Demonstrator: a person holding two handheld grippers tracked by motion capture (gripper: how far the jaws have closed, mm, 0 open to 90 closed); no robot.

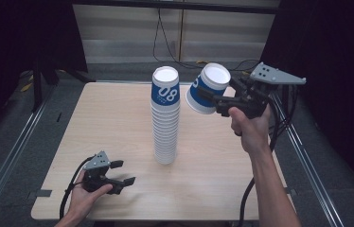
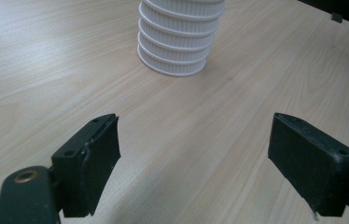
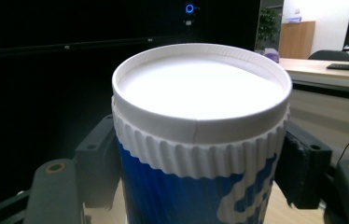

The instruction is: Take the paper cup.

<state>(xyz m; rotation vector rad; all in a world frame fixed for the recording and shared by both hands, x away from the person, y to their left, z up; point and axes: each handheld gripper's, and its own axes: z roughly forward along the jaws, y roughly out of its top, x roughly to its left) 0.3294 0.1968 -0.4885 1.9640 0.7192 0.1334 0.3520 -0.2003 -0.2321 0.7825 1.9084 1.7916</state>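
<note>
1. One cup clamped in the right gripper, jaws pressed on opposite sides of the blue-and-white wall, just under the ribbed band in the right gripper view. Held in the air, up and to the right of the stack of cups, near its top but apart from it.
2. Points base-up and tilted: white bottom toward the camera above and slightly away from the stack, open mouth down and toward the counter. Long axis leaning, not upright, lower end nearer the stack than the upper.
3. Judged to be mid-stacking, with the stack likewise base-up, so same orientation needed. Best done by first levelling the wrist until the cup's axis stands vertical, then centring the mouth over the top cup marked 08 before lowering.
4. Lower straight, without sideways push: tall, narrow stack, likely to topple from a nudge near the top. Release only once the rim has slid over the cup beneath.
5. Firm but light squeeze advised; paper wall likely to dent and then bind on the stack.
6. Left gripper spread wide and empty, resting low at the near-left of the counter, well apart from the stack; stack's bottom rings ahead of it in the left gripper view. Could steady the stack's base if needed.
</note>
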